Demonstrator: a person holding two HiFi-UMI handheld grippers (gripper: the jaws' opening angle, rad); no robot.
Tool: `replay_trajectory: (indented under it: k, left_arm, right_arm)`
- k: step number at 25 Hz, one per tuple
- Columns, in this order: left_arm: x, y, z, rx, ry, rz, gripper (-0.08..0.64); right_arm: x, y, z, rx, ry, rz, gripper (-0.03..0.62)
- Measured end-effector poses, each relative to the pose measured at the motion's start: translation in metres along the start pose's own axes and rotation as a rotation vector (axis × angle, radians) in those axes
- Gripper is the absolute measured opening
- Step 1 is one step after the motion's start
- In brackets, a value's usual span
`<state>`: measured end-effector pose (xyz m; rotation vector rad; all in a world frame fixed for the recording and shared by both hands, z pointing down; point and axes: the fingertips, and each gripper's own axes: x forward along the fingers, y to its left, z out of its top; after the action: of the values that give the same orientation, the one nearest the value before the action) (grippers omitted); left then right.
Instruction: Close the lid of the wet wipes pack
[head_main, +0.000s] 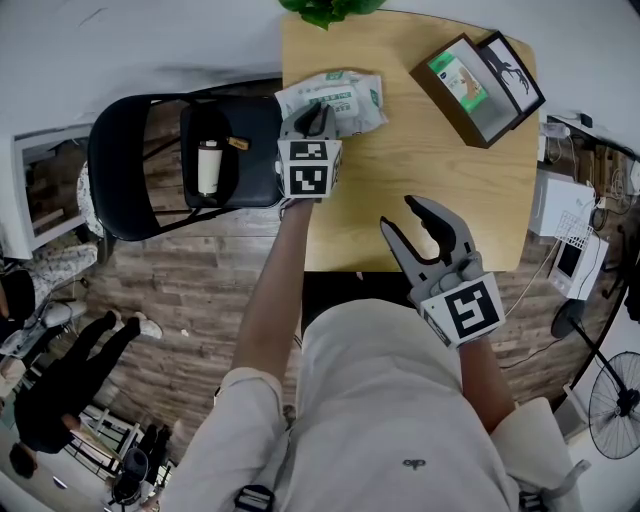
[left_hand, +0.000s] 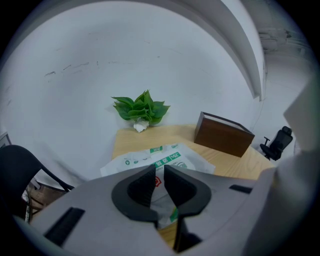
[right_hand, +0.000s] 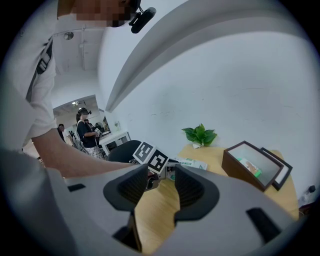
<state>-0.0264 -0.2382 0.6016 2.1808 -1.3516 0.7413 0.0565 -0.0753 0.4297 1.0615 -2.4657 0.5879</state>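
Wet wipes pack (head_main: 340, 98) is lying at the far left corner of the tabletop (head_main: 400, 190). It is white and crinkled, carrying green bands of print too small to read and a small red mark. Left tongs (head_main: 318, 118) are sitting right over its near side, narrowed to a slim gap. The pack is showing through that gap, with no clear pinch. Right tongs (head_main: 415, 222) are hanging wide and empty over the near tabletop, well apart from the pack.

Open tabletop (head_main: 400, 200) between pack (head_main: 335, 100) and box (head_main: 470, 90)
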Motion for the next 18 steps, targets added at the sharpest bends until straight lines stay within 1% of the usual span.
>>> replay_trajectory:
  k: [2,8,12,18]
  left_arm:
    - [0.0007,0.0002,-0.0012,0.021,0.011,0.006,0.051]
    - [0.0033,0.0007,-0.0017,0.051,0.049,0.011,0.051]
    - [0.0043,0.0006,-0.0039,0.041,0.076,-0.006,0.051]
    - [0.0057,0.0023,-0.0031,0.034,0.102,-0.005,0.051]
  right_arm:
    - [0.0004,-0.0006,-0.0005,0.001,0.000,0.001,0.167]
    - [0.0013,-0.0022,-0.0011,0.005,0.001,0.004,0.167]
    - [0.0016,-0.0029,-0.0020,0.005,-0.001,0.008,0.167]
    - [0.0016,-0.0052,-0.0022,0.007,-0.001,0.013,0.167]
